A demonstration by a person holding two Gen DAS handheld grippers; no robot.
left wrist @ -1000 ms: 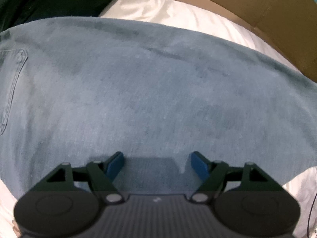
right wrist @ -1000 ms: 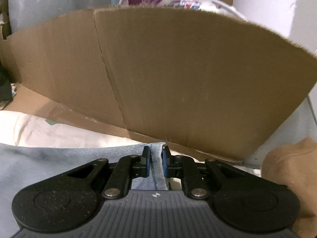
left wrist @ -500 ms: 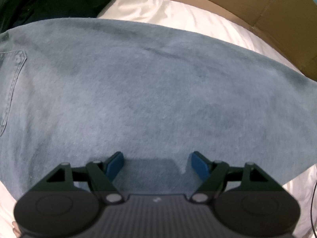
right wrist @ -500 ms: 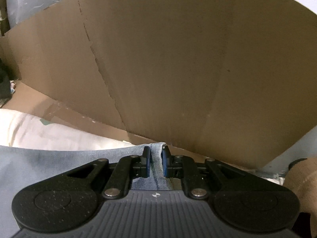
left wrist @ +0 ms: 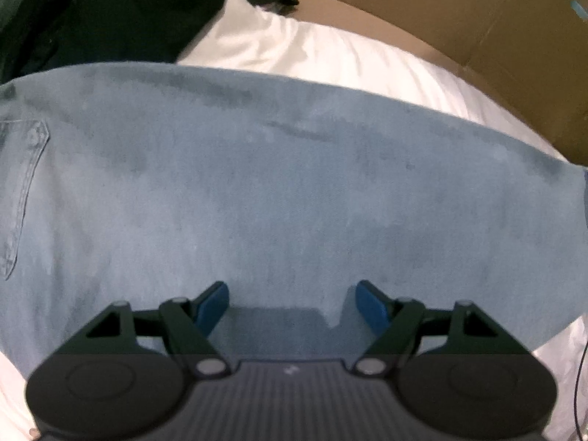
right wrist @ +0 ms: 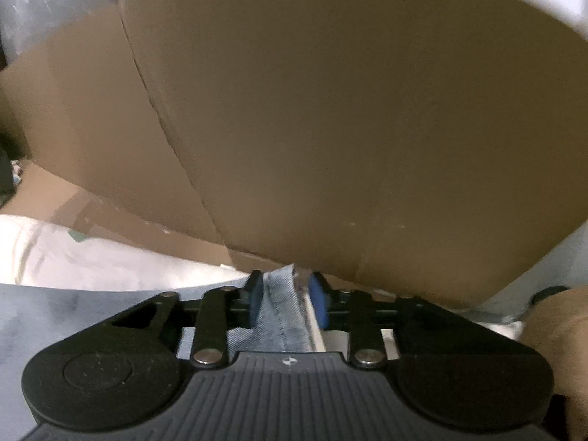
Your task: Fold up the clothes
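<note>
- Denim everywhere: one pale blue garment (left wrist: 279, 191) is spread flat across the white bedding (left wrist: 330, 55), with one stitched pocket (left wrist: 22, 191) showing at its left edge.
- One heap of dark clothing (left wrist: 103, 11) sits at the bedding's far left corner, its edge touching the denim's far side.
- Left gripper (left wrist: 292, 303) hangs over the near edge of the denim, its two blue pads (left wrist: 211, 307) spread wide, nothing between them.
- Brown cardboard (left wrist: 459, 11) lines the far right edge of the bedding.
- Over to the right wrist view: right gripper (right wrist: 286, 299) is parted a little, one folded denim hem (right wrist: 281, 305) standing between its two blue pads (right wrist: 255, 303); the left pad touches the cloth, the right one looks just off it.
- One big cardboard wall (right wrist: 330, 110) fills the view ahead, close beyond the fingertips.
</note>
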